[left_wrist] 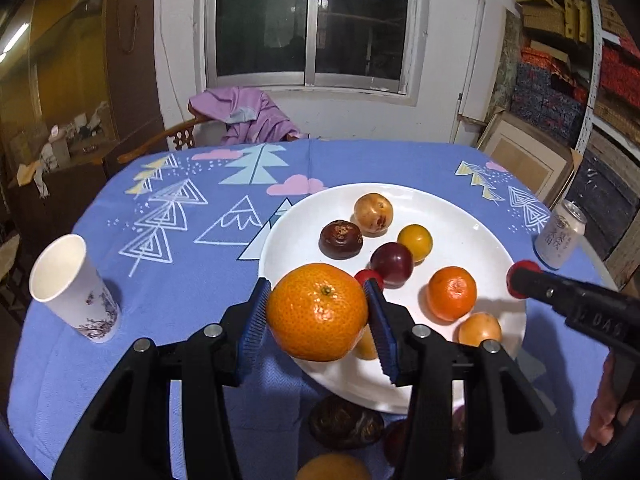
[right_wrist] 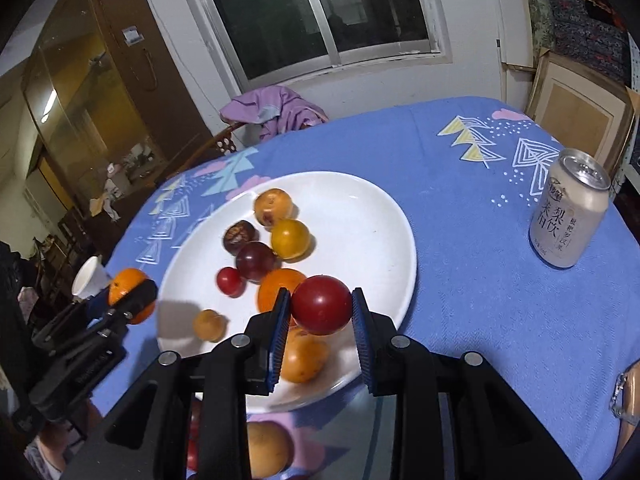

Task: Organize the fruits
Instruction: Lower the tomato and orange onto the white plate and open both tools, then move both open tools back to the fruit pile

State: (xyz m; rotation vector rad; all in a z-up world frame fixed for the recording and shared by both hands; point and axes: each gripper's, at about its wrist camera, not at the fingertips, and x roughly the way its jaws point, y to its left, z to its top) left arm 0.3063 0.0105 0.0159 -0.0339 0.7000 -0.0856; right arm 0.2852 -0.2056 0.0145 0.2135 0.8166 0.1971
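Fruit is gripped in both claws above the plate (left_wrist: 460, 216) on the blue-clothed worktop (left_wrist: 180, 320). The left claw (left_wrist: 318, 312) is clamped on an orange (left_wrist: 317, 312), held over the plate's near left rim; ahead of it on the plate lie a plum (left_wrist: 392, 263), a yellow fruit (left_wrist: 415, 242), a dark brown fruit (left_wrist: 341, 239) and a speckled fruit (left_wrist: 373, 213), with a tangerine (left_wrist: 452, 293) ahead to its right. A cup (left_wrist: 72, 288) stands well off to its left. The right claw (right_wrist: 320, 310) is clamped on a tomato (right_wrist: 321, 310) over the plate's near side, and a can (right_wrist: 568, 216) stands ahead to its right.
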